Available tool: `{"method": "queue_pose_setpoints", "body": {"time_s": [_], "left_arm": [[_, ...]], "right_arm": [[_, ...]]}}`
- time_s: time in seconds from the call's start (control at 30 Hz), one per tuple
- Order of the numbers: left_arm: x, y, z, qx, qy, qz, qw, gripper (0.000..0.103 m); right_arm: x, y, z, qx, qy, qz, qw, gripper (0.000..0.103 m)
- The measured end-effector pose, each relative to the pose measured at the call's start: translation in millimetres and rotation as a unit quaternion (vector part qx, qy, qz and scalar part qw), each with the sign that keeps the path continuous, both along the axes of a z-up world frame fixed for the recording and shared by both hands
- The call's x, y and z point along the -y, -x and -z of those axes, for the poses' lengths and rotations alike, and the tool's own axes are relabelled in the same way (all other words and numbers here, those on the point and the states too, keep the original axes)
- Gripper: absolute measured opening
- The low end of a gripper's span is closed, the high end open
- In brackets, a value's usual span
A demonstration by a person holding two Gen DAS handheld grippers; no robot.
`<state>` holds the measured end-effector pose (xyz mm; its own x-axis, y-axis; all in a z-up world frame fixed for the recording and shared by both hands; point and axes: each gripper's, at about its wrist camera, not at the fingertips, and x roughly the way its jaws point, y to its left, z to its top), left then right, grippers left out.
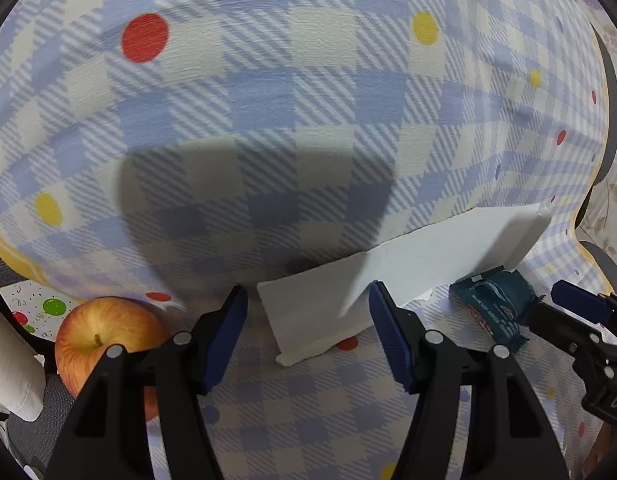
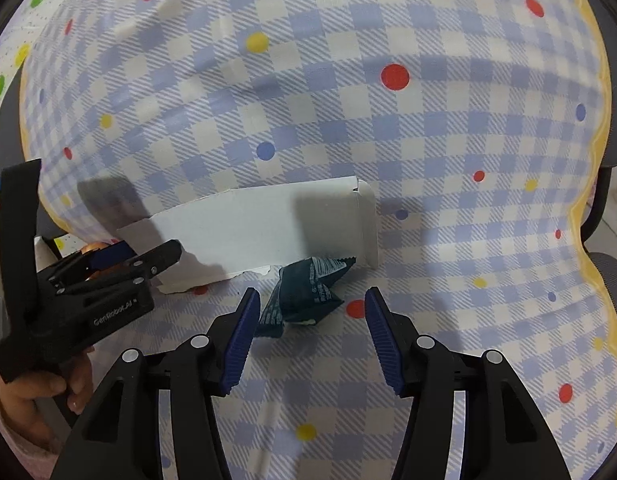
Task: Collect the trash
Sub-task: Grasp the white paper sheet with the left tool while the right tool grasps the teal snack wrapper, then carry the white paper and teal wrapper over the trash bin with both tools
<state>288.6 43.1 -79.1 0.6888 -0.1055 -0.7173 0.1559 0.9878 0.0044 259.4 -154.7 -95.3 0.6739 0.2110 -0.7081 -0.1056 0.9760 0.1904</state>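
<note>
Both grippers hovering over a table point(image 2: 448, 128) under a blue-and-white checked cloth with coloured dots. Left gripper point(image 1: 308, 326) spread wide, nothing between the blue pads point(image 1: 224, 340), lined up right at the near end of a torn white cardboard piece point(image 1: 408, 268) lying flat on the cloth. Right gripper point(image 2: 310, 328) also released and empty, fingers either side of a crumpled dark teal wrapper point(image 2: 304, 292), left pad point(image 2: 240, 340) just about at the wrapper's near corner, can't tell if actually touching. Wrapper sitting just beside the cardboard's torn near edge, tucked by its folded-up flap. Same wrapper point(image 1: 494, 308) visible from the left wrist view too, between the cardboard and the right gripper point(image 1: 580, 310) coming in from the side. Red-yellow apple point(image 1: 104, 344) off at the near-left edge of the table, close to the left gripper's outer finger, well apart from the trash. From the right wrist view, left gripper point(image 2: 120, 260) over the cardboard's left end.
</note>
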Motion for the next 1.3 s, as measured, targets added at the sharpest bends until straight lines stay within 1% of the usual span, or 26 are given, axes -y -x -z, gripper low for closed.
{"method": "queue_pose_setpoints", "body": {"time_s": [0.03,0.1,0.13,0.2,0.27,0.3,0.33,0.37,0.43,0.47,0.5,0.63,0.77,0.87,0.9,1.0,1.1,1.17,1.3], "left_arm": [[1,0,0,0.000,0.000,-0.001,1.0000,0.062],[1,1,0,0.001,-0.003,-0.002,1.0000,0.062],[3,0,0,0.001,-0.003,-0.001,1.0000,0.062],[3,0,2,-0.002,-0.002,0.002,1.0000,0.058],[5,2,3,-0.003,-0.004,0.006,1.0000,0.052],[6,3,3,-0.004,-0.005,0.007,1.0000,0.050],[7,5,3,-0.005,-0.004,0.009,0.9999,0.045],[8,7,2,-0.005,-0.002,0.013,0.9999,0.041],[11,13,0,-0.003,-0.003,0.021,0.9998,0.036],[13,16,0,-0.002,-0.003,0.025,0.9997,0.030],[21,14,1,-0.003,0.001,0.032,0.9995,0.026],[44,23,-1,0.001,0.010,0.058,0.9983,0.013],[62,41,-7,0.003,0.025,0.085,0.9960,0.004],[78,62,-14,0.006,0.038,0.101,0.9942,0.000],[81,64,-16,0.006,0.043,0.103,0.9937,0.000],[90,92,-27,0.021,0.052,0.115,0.9918,0.000],[100,130,-36,0.041,0.059,0.132,0.9887,0.000],[105,144,-40,0.048,0.062,0.140,0.9870,0.000],[109,177,-45,0.068,0.047,0.157,0.9842,0.000]], "right_arm": [[-2,-4,2,-0.007,-0.001,-0.003,1.000,0.054],[-5,-10,8,-0.025,-0.002,-0.010,1.000,0.047],[-4,-13,11,-0.034,-0.005,-0.010,0.999,0.036],[-2,-10,8,-0.024,-0.012,-0.008,1.000,0.036],[-2,-2,3,-0.008,-0.003,-0.009,1.000,0.035],[-3,6,0,0.000,0.002,-0.010,1.000,0.033],[-1,12,-2,0.003,0.003,-0.011,1.000,0.004],[1,18,-3,0.002,0.002,-0.008,1.000,0.003],[10,34,-7,0.011,0.004,0.001,1.000,0.003],[13,43,-11,0.018,0.008,0.005,1.000,0.003],[17,54,-15,0.023,0.007,0.008,1.000,0.003],[31,80,-28,0.034,0.005,0.021,0.999,0.003],[49,112,-39,0.050,0.012,0.037,0.998,0.003],[58,131,-42,0.057,0.013,0.053,0.997,0.003],[62,137,-44,0.058,0.009,0.060,0.996,0.003],[74,163,-50,0.066,-0.002,0.079,0.995,0.003],[85,182,-52,0.071,-0.016,0.092,0.993,0.003],[89,201,-53,0.074,-0.022,0.101,0.992,0.003],[92,240,-53,0.080,-0.032,0.111,0.990,0.003]]}}
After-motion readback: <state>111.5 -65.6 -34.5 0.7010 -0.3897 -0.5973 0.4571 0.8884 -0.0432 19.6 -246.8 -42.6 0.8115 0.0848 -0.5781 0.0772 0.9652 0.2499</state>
